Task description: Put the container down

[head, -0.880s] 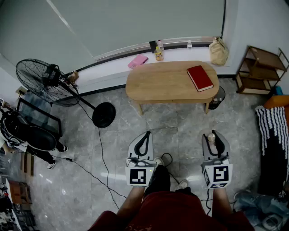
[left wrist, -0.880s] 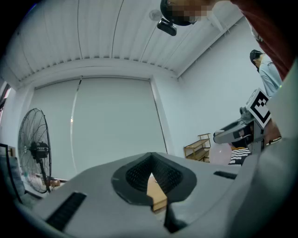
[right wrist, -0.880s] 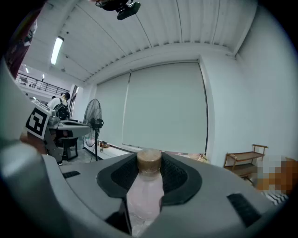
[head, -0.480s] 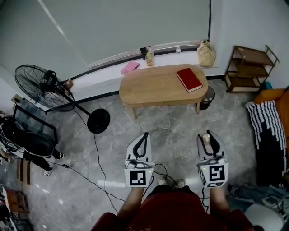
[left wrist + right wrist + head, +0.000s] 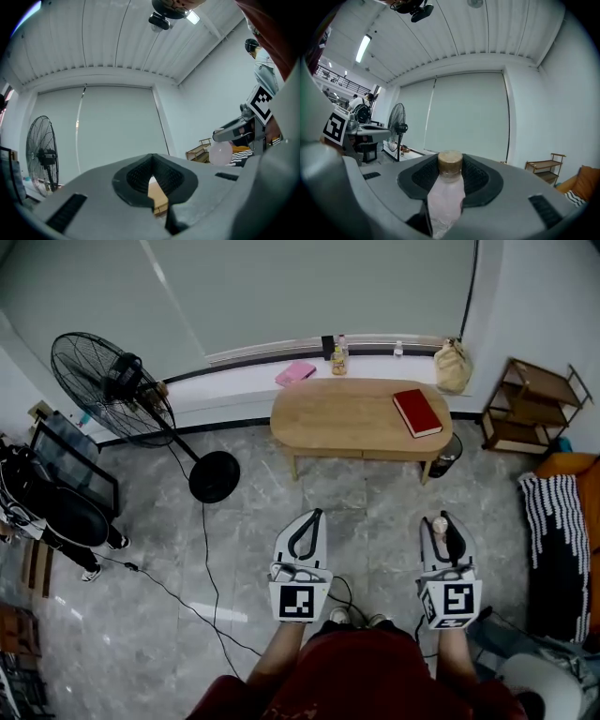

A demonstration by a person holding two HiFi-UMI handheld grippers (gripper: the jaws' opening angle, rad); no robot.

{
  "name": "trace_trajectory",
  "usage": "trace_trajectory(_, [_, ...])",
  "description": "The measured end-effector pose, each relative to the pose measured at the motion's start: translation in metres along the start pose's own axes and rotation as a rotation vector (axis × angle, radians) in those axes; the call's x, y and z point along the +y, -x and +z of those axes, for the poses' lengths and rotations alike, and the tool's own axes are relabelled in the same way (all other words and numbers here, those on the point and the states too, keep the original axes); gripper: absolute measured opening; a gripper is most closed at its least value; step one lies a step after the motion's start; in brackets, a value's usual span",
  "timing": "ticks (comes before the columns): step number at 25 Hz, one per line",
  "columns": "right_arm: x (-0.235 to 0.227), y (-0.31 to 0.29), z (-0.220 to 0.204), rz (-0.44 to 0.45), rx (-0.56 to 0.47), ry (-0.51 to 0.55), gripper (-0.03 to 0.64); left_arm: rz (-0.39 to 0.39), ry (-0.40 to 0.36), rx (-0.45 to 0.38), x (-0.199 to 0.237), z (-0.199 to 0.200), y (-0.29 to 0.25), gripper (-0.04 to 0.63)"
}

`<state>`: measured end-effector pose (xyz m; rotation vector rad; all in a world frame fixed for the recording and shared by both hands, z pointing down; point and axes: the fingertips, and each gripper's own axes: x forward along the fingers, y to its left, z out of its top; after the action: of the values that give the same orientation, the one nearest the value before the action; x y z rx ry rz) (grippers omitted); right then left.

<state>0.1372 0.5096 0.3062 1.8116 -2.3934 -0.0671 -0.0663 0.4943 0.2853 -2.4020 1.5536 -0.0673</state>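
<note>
Small pale-pink translucent container (image 5: pixel 446 204) with a tan cap, cap uppermost, clamped near its neck between the right tongs (image 5: pixel 450 172), held in the air

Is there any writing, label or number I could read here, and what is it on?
No words or numbers can be read here.
The cubes on the left gripper and right gripper: black-and-white square patterns, no letters.
The red book: no legible title.
The small bottles on the sill: labels too small.
The pale bottle in the right gripper: no label visible.
</note>
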Motion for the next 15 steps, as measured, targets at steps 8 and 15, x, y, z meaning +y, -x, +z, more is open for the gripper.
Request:
trace_trajectory(8, [0.044, -0.012, 0.009, 0.013, -0.01, 0.014, 0.141, 0.035, 0.04, 0.003, 0.044, -0.015, 0.027, 0.005])
trace_trajectory(15, [0.033, -0.04, 0.004, 0.021, -0.003, 0.006, 0.141, 0.036, 0.038, 0.03, 0.05, -0.028, 0.005, 0.005])
